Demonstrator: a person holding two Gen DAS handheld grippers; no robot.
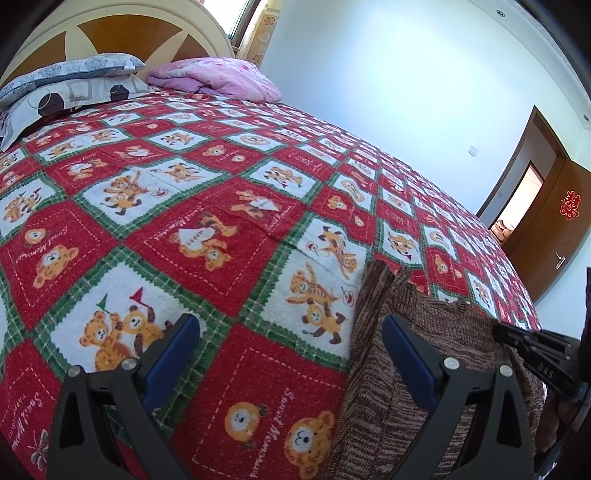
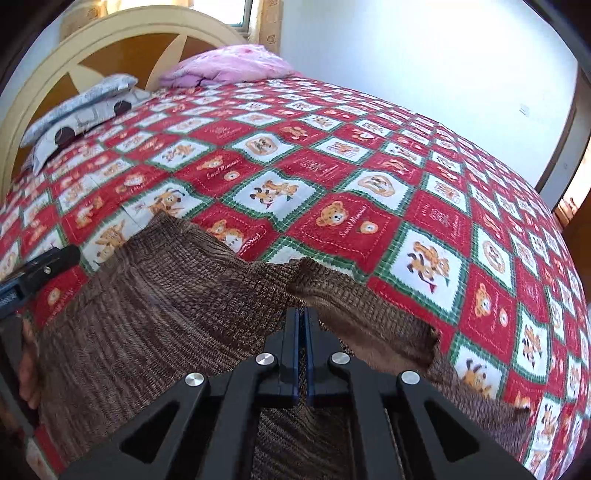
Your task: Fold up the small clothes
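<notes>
A brown knitted garment (image 2: 147, 314) lies on the red bear-patterned bedspread (image 2: 332, 166) at the near edge of the bed. My right gripper (image 2: 302, 317) is shut on the brown garment, pinching a fold of it between the blue pads. In the left wrist view the garment (image 1: 424, 369) lies at the lower right. My left gripper (image 1: 290, 332) is open and empty above the bedspread (image 1: 184, 221), its right finger (image 1: 402, 347) over the garment's left edge. The right gripper's fingers (image 1: 532, 347) show at the right edge there.
Two patterned grey pillows (image 1: 66, 85) and a folded pink quilt (image 1: 218, 77) lie at the head of the bed by the wooden headboard (image 1: 122, 33). A brown door (image 1: 546, 221) stands open at the far right. The left gripper shows at the left edge of the right wrist view (image 2: 40, 273).
</notes>
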